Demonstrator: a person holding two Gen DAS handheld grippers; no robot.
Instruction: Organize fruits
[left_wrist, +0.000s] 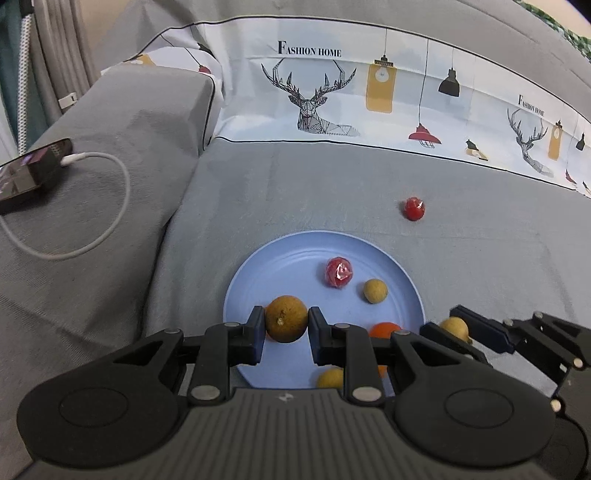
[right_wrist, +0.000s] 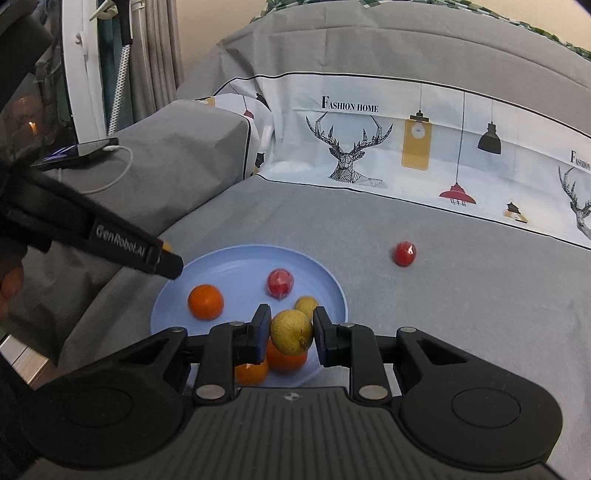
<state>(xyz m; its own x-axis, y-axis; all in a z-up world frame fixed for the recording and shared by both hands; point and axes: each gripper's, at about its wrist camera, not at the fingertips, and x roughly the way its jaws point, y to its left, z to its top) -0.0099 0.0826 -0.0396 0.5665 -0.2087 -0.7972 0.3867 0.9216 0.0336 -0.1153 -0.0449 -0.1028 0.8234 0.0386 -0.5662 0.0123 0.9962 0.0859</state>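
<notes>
Grey sofa bears my blue plate; each gripper, left and right, clamps a brownish fruit, perhaps longan; red fruit lies beyond.

Surface: grey fabric-covered sofa seat, its deer-and-lamp printed backrest beyond the plate.
Landmark: round pale-blue plate, flat on the seat.
Loose fruit: small red wrapped ball, beyond the plate, well apart from its rim.
Armrest: black phone with white cable, left of the plate.

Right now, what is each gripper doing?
Left gripper: shut on a brownish-yellow fruit.
Right gripper: shut on a yellow fruit.
</notes>
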